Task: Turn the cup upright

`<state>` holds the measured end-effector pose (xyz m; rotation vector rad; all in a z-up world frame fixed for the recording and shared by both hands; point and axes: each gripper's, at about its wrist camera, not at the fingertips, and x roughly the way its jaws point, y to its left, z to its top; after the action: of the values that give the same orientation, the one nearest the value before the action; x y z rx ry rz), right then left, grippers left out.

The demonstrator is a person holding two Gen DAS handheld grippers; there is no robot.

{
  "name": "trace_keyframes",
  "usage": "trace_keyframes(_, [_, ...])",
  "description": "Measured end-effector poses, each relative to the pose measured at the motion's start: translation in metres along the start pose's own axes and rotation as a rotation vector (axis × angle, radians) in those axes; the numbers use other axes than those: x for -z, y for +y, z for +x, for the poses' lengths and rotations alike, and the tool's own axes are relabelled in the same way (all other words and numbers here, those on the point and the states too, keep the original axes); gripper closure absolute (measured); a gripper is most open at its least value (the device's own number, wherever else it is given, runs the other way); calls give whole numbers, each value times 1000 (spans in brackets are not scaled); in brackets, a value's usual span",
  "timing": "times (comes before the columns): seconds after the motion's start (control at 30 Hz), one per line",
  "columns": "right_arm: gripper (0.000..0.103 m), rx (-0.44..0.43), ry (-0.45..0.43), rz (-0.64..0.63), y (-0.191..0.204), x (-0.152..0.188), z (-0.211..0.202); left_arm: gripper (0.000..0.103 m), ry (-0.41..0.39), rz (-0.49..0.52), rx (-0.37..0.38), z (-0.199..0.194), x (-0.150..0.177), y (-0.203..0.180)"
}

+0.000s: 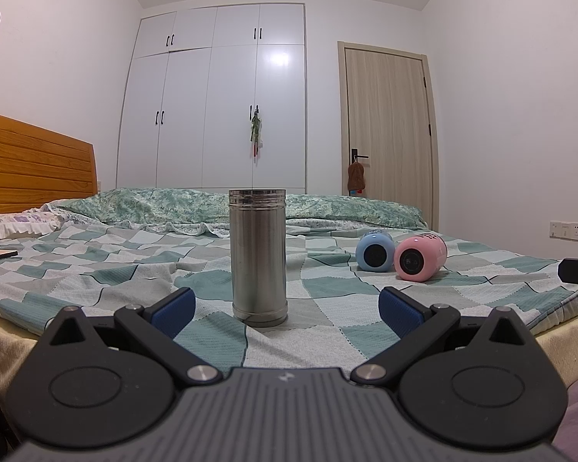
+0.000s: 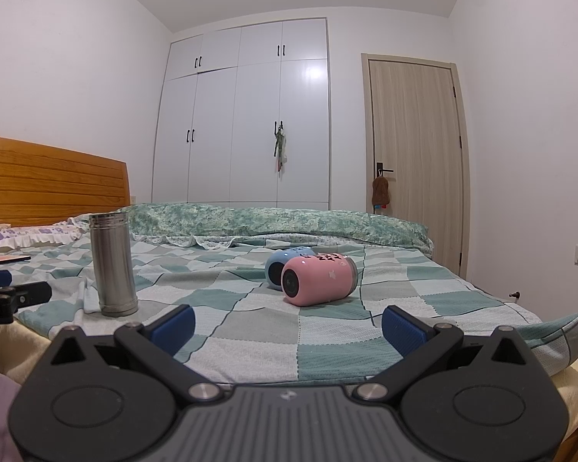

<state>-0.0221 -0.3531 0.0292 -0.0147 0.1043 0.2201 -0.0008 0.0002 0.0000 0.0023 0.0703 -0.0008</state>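
Note:
A tall steel cup point(image 1: 258, 256) stands upright on the checked bed sheet point(image 1: 96, 269), just beyond my open left gripper point(image 1: 286, 310). A pink cup point(image 1: 420, 258) and a blue cup point(image 1: 374, 250) lie on their sides to its right. In the right wrist view the pink cup point(image 2: 316, 279) lies ahead of my open, empty right gripper point(image 2: 288, 325), with the blue cup point(image 2: 283, 267) behind it and the steel cup point(image 2: 111, 263) at the left. The left gripper's tip point(image 2: 15, 298) shows at the left edge.
A folded green quilt point(image 1: 250, 204) lies across the far side of the bed. A wooden headboard point(image 1: 31, 165) is at the left, a white wardrobe point(image 1: 219, 96) and a door point(image 1: 389, 123) behind. The bed's near edge point(image 2: 551, 342) runs just under the grippers.

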Motion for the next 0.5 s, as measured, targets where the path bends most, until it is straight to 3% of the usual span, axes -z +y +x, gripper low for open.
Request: trace_keyframes(0.5, [0, -1, 4, -2, -1, 0, 0, 0, 7, 1, -4, 3, -1, -7])
